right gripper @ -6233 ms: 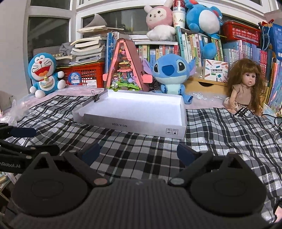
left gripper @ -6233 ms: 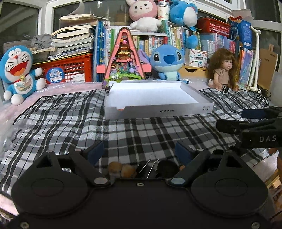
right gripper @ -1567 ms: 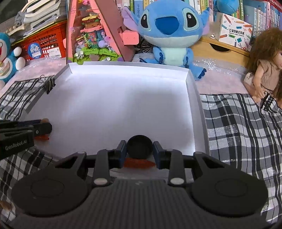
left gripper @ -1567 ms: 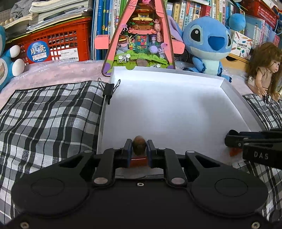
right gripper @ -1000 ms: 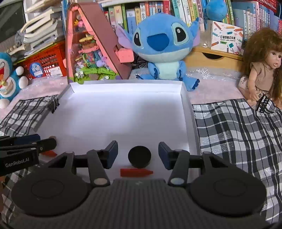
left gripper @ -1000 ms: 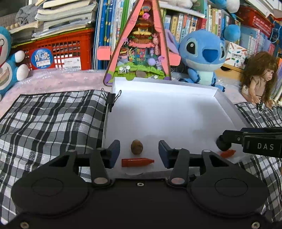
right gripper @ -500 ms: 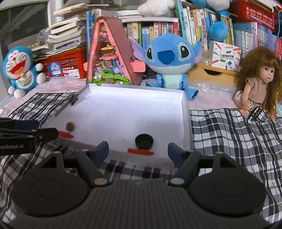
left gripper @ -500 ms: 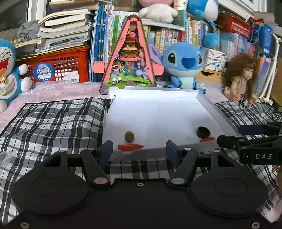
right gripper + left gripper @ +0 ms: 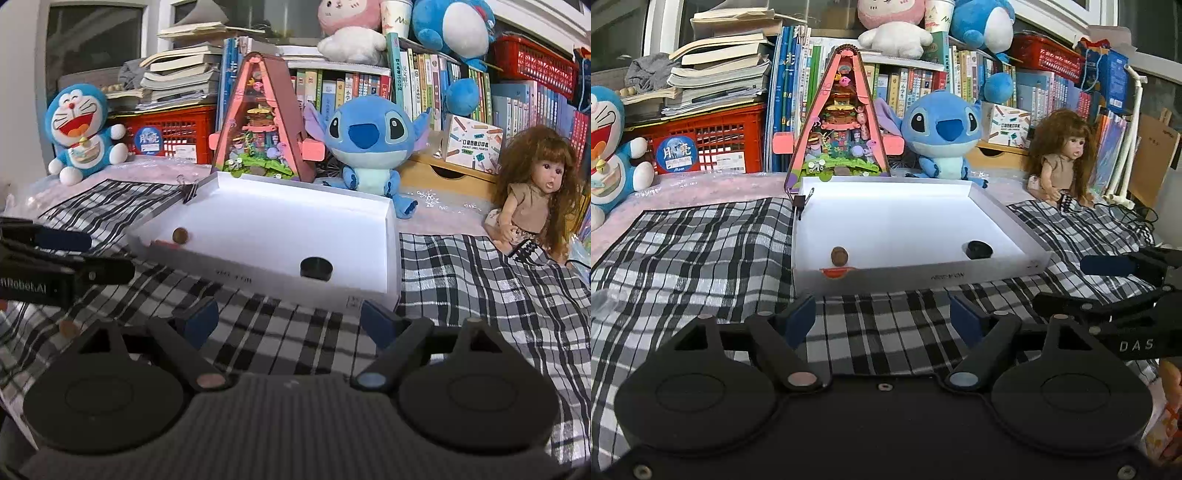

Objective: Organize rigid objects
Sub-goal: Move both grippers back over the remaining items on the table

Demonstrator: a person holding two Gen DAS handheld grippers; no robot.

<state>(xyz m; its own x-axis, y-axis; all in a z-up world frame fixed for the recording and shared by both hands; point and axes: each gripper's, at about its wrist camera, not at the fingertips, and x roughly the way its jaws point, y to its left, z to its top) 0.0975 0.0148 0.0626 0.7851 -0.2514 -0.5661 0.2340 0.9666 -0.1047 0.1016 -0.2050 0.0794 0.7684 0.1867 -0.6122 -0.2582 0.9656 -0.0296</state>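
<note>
Left wrist view: the left gripper stands spread, its jaws having just been opening, with nothing between the blue pads but bare black-and-white checked cloth. At 12 o'clock, just beyond the fingertips, runs the near wall of the shallow white cardboard tray, four low straight walls around a flat floor. Two loose pieces sit near that wall: one small brown rounded nut at 11 o'clock, one black round cap at 1 o'clock, well apart, most of the floor behind them free. A red marker lies against the wall below the nut, half hidden. One black binder clip grips the tray's far left corner.

Right wrist view: the right gripper is likewise spread, jaws just opened wider, only cloth between. Beyond the tray, one blue plush toy at 12 o'clock, one long-haired doll at 2.
</note>
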